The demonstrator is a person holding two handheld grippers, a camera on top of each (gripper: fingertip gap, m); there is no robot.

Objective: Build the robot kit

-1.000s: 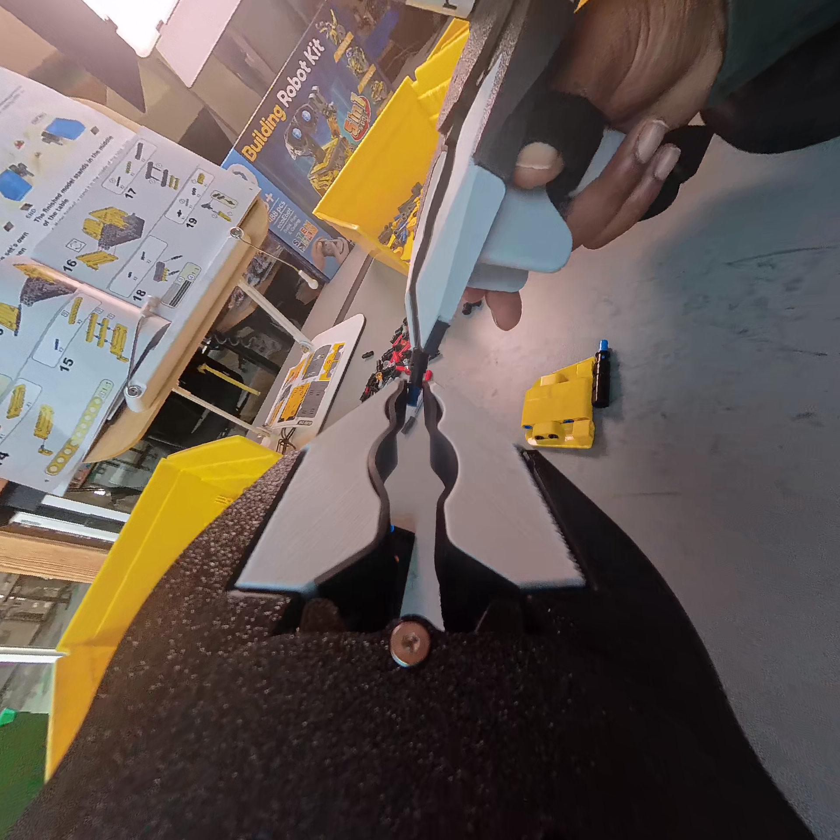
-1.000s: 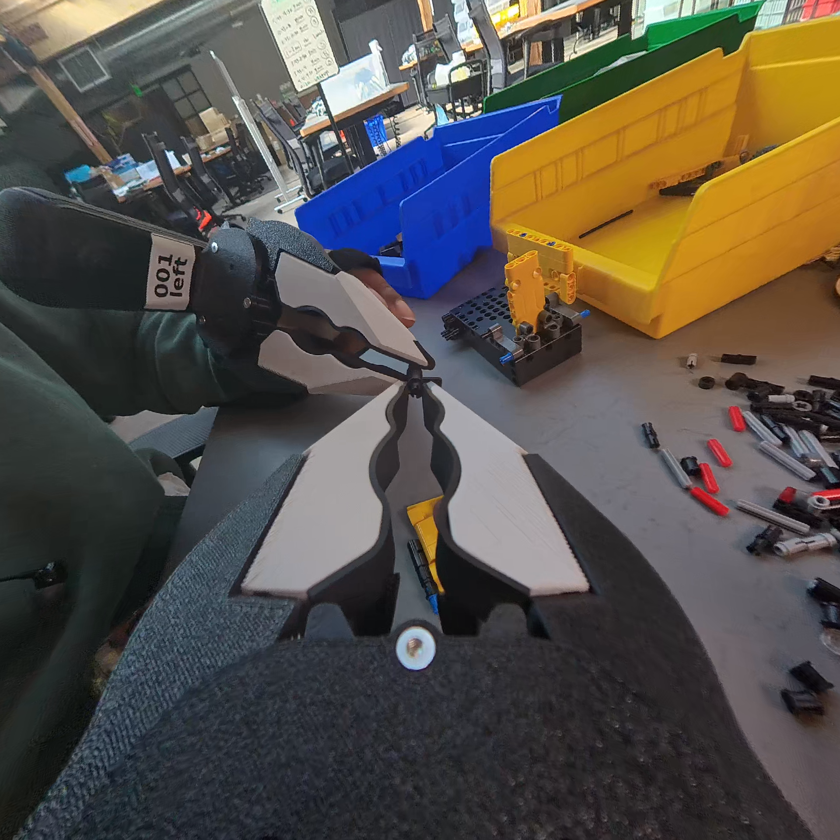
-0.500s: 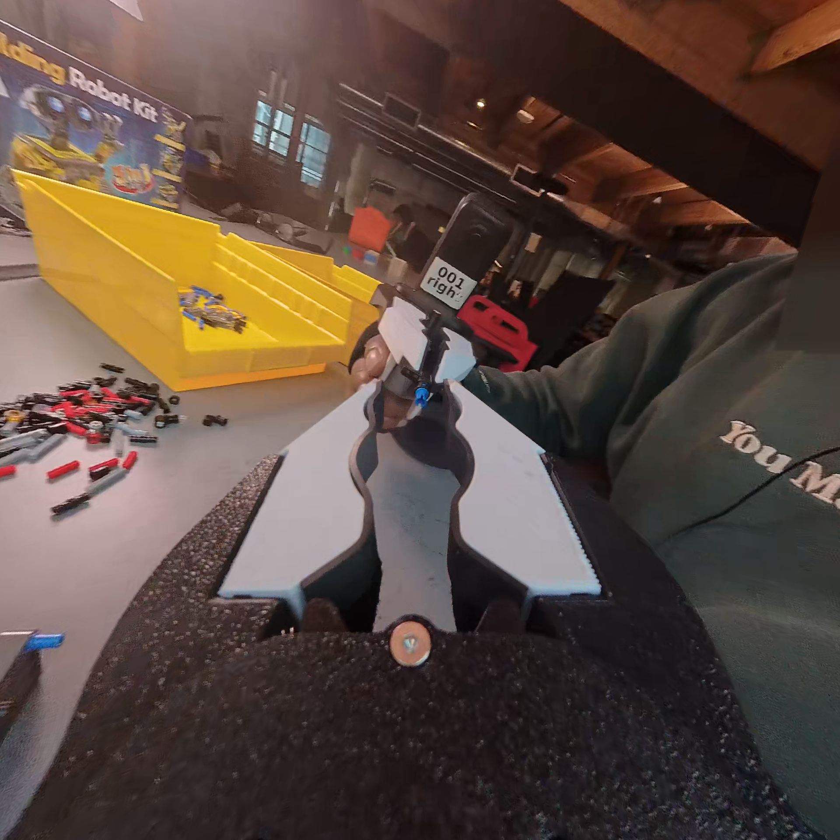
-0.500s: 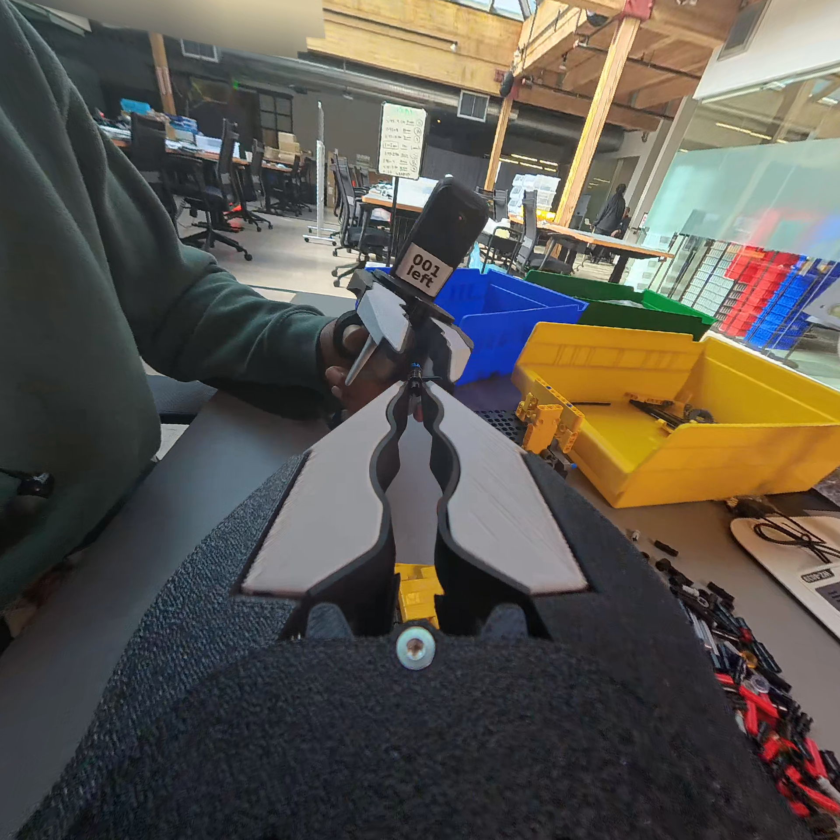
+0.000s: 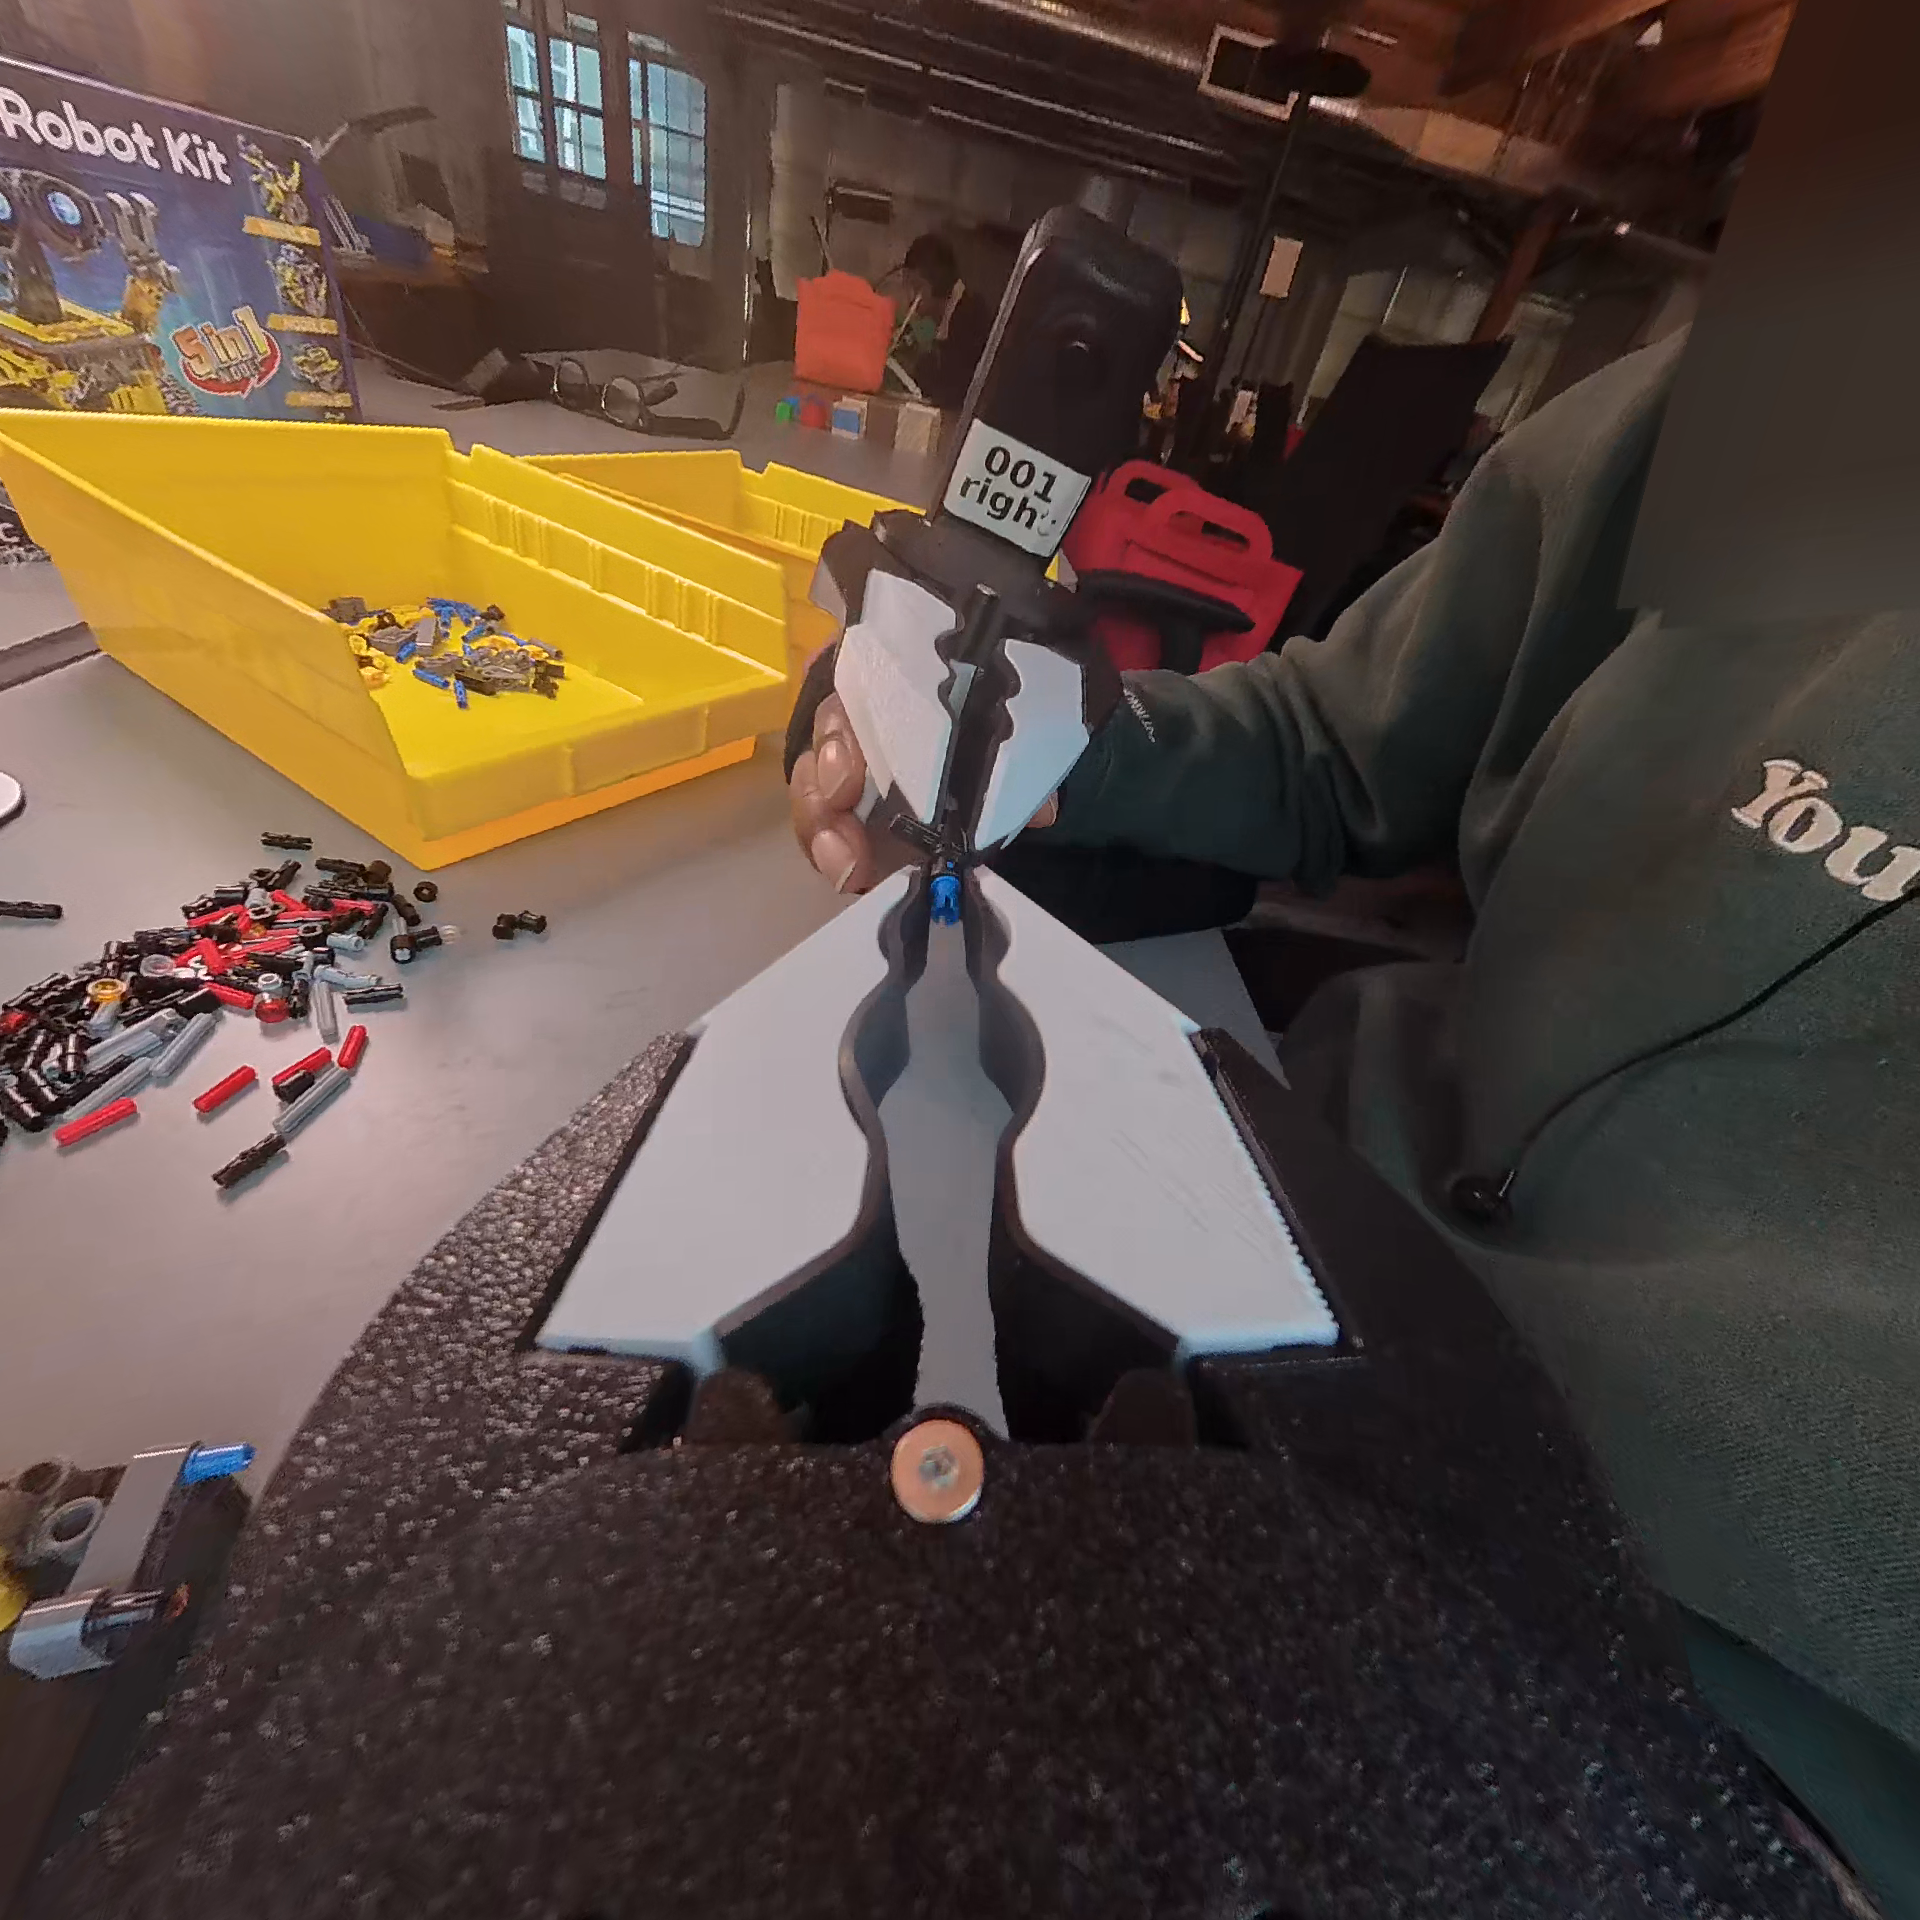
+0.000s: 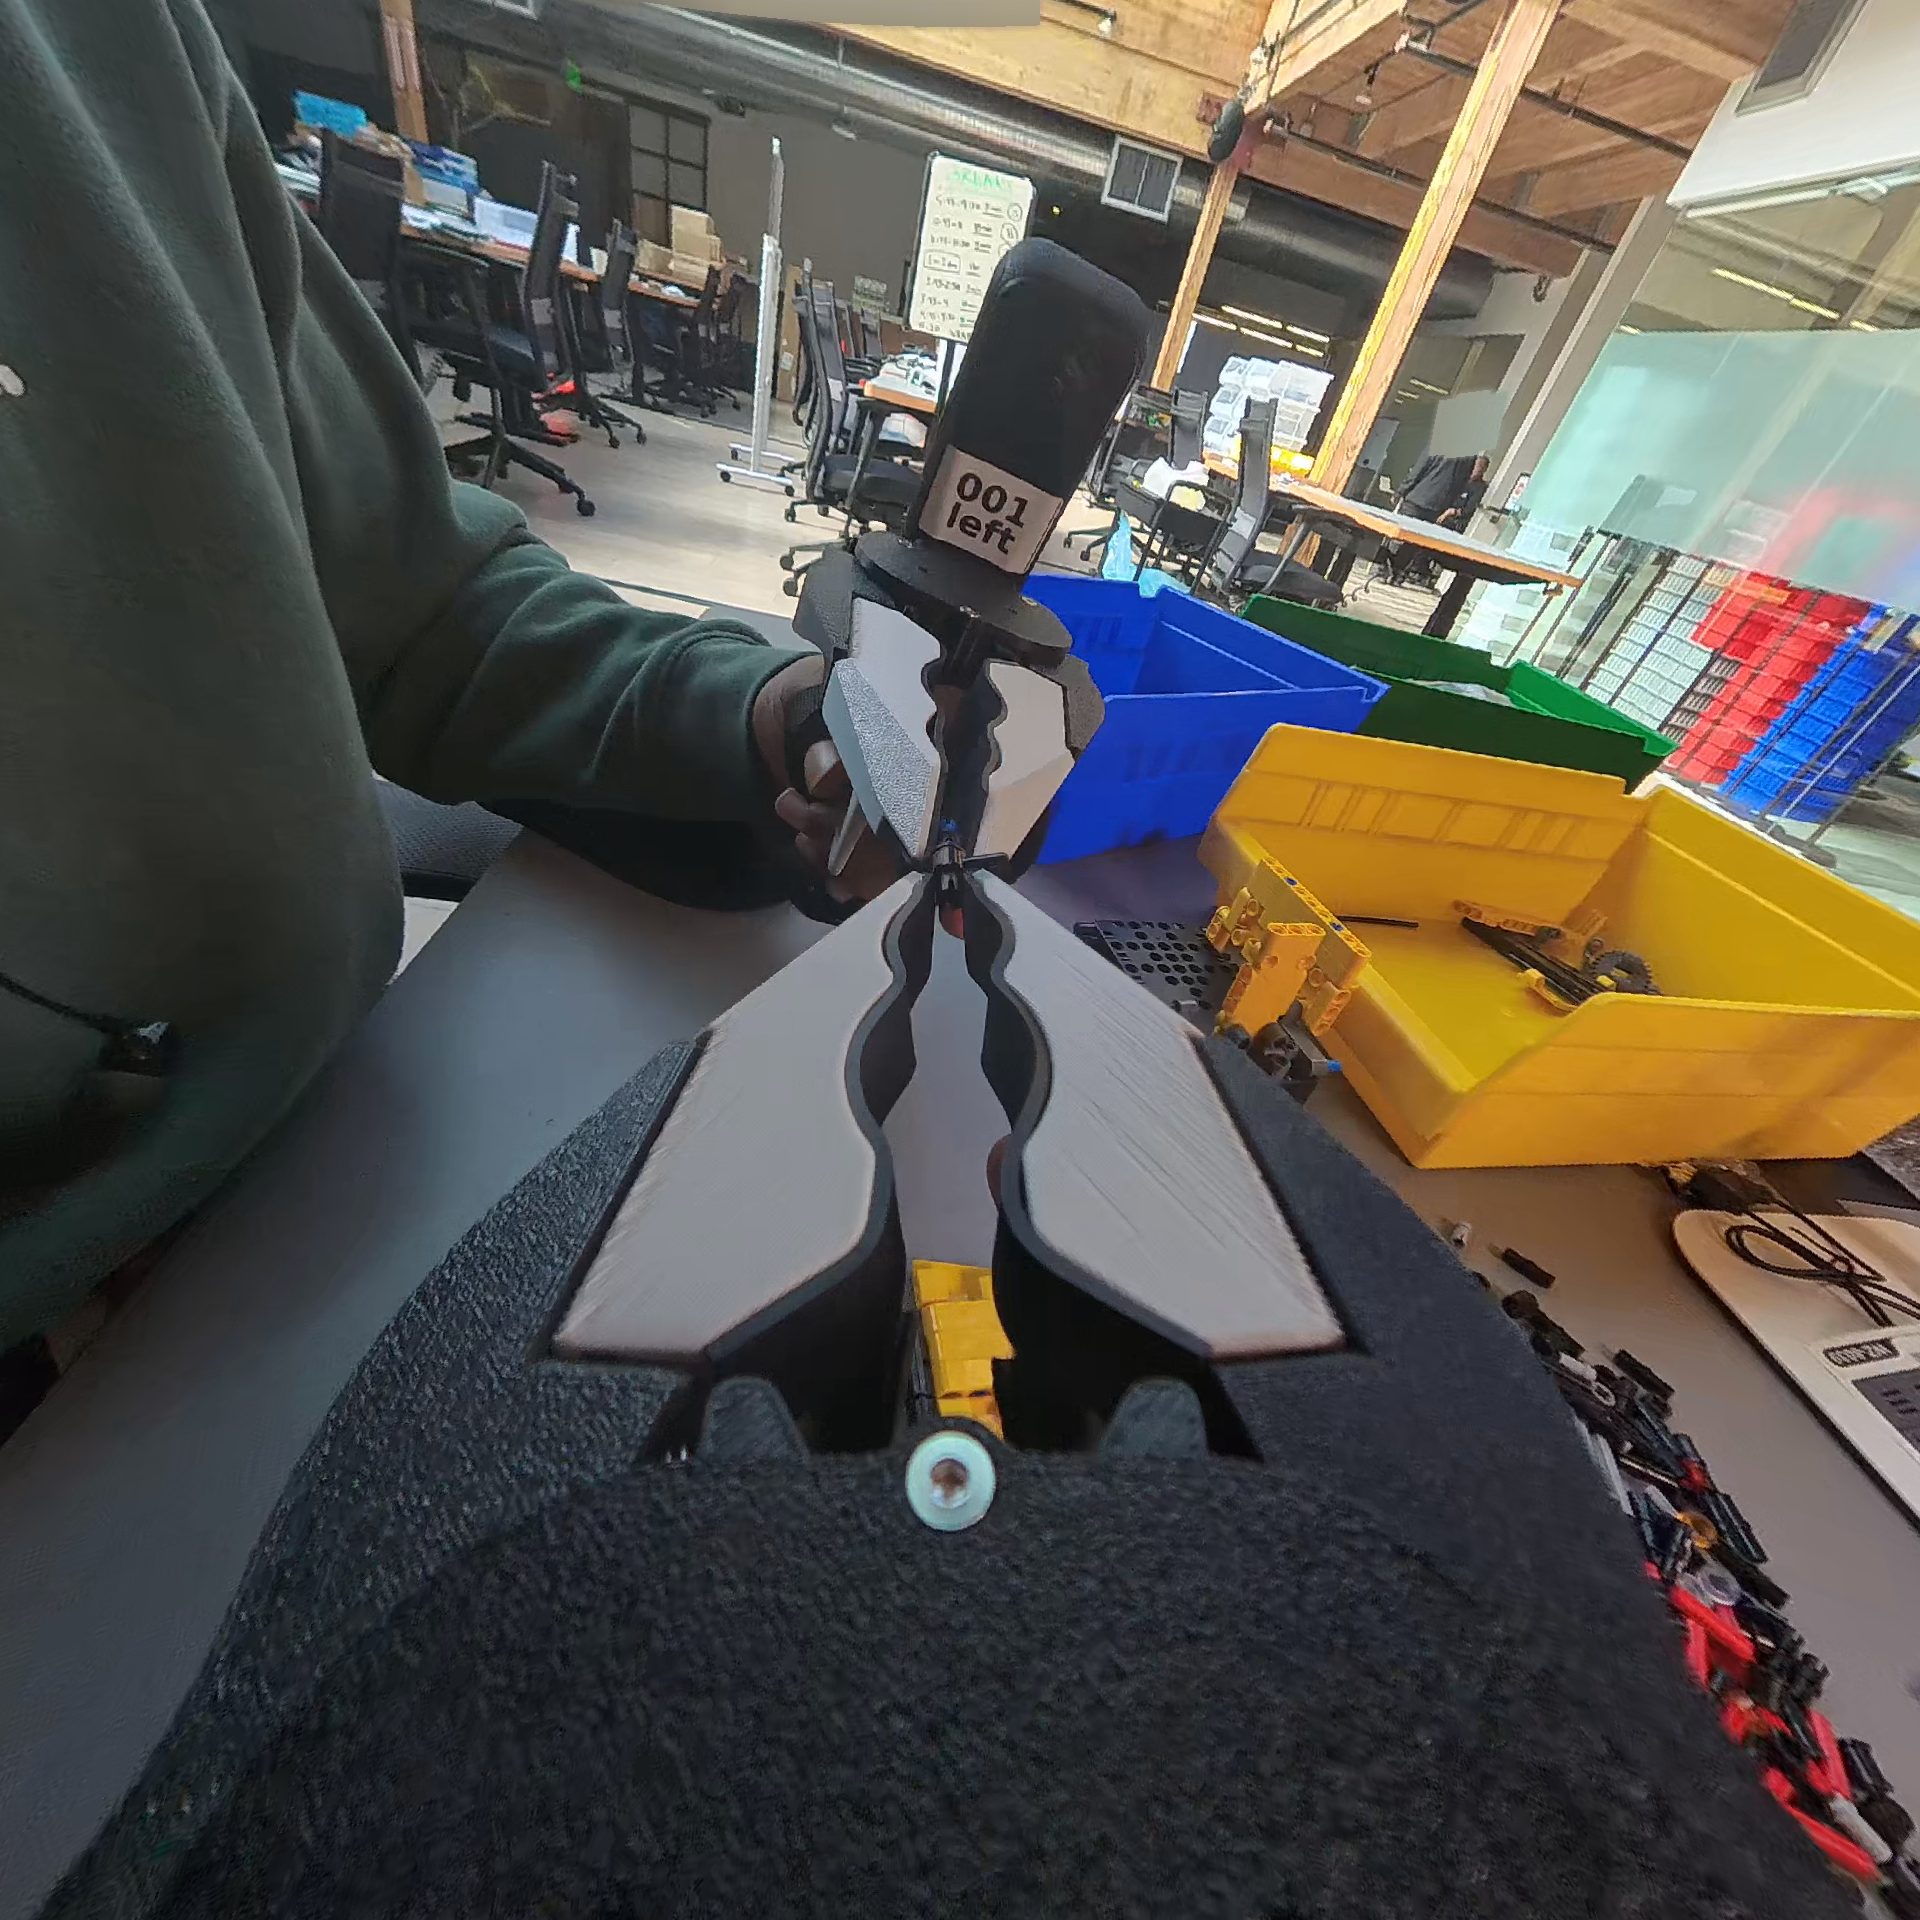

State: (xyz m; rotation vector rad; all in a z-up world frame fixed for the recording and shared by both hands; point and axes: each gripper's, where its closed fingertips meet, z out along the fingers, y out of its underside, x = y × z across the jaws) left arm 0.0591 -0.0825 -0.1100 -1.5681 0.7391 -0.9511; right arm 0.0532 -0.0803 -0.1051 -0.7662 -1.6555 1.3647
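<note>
While nose to nose: both grippers meet tip to tip above the grey table [image 5: 312, 1247], each held upright-tilted toward the other.
Left gripper [image 5: 940, 906]: jaws narrow, pinched on a blue pin [image 5: 942, 900] at the very tips.
Right gripper [image 6: 943, 885]: jaws narrow, clamped on a small black part [image 6: 950, 862] with a short crossbar.
Contact: pin and black part touch end to end between the two sets of tips; whether they are seated together cannot be told.
Hands: one hand [image 5: 831, 790] grips the right gripper's handle, in a green sleeve [image 5: 1351, 748]; the other hand [image 6: 800, 769] grips the left one.
Left view, 10 o'clock of the tips: yellow bin [image 5: 582, 758] holding a small heap of blue, grey and black parts; kit box [image 5: 156, 239] standing behind it.
Left view, 9 o'clock: loose parts [image 5: 187, 987], black, red and grey, scattered on the table.
Right view, 3 o'clock of the tips: second yellow bin [image 6: 1507, 1101] with black rods and a gear inside.
Right view, 4 o'clock: yellow-and-black assembly [image 6: 1278, 966] touching that bin's front corner.
Right view, 1 to 2 o'clock: blue bin [image 6: 1195, 707], green bin [image 6: 1455, 675] just behind it.
Right view, 6 o'clock: yellow block [image 6: 961, 1340] lying on the table, seen through the jaw gap.
</note>
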